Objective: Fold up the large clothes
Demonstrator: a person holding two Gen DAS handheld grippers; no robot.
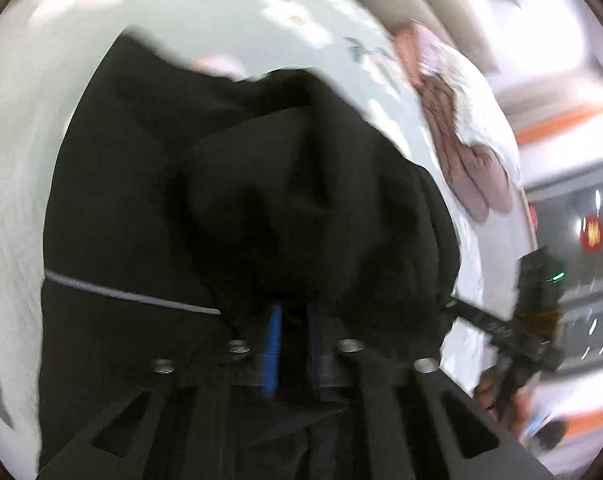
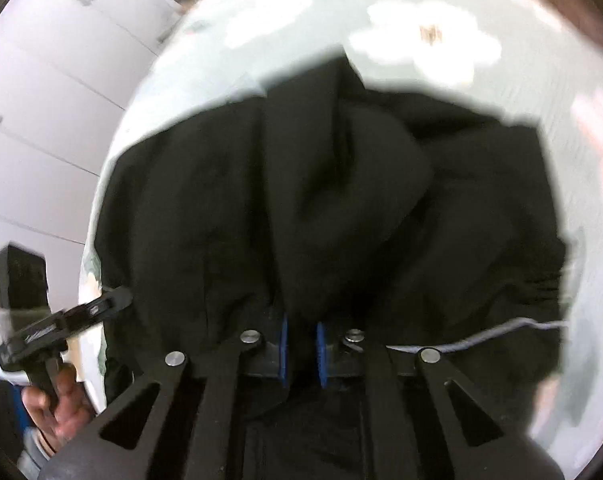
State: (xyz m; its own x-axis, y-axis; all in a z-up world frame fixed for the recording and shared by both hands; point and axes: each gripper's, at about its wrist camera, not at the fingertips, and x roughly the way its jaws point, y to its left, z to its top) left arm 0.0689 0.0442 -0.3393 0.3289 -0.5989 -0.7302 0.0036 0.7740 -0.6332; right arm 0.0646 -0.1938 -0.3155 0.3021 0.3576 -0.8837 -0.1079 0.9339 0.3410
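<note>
your left hand-held gripper is closed down on a bunched fold of the black garment, and your right hand-held gripper is clamped the same way on another bunch of it; in both wrist views the blue pads vanish into dark cloth.

the main risk is that each grip holds a thick wad rather than a clean edge. if you lift or swing from here, hidden layers could slip out, or you could drag more cloth than you mean to and fold it crooked. both views are blurred, so you cannot confirm which layers are caught. the two tools also sit close together: the right one shows at the lower right of the left view, the left one at the lower left of the right view, so a crossing move could knock them. the pink clothes at the upper right of the left view lie near enough to be swept.

the garment lies on the pale bed, filling the centre of both frames. it is black, heavy-looking and rumpled, with deep creases humped above the pads and a thin grey stripe at the lower left of the left view.
</note>
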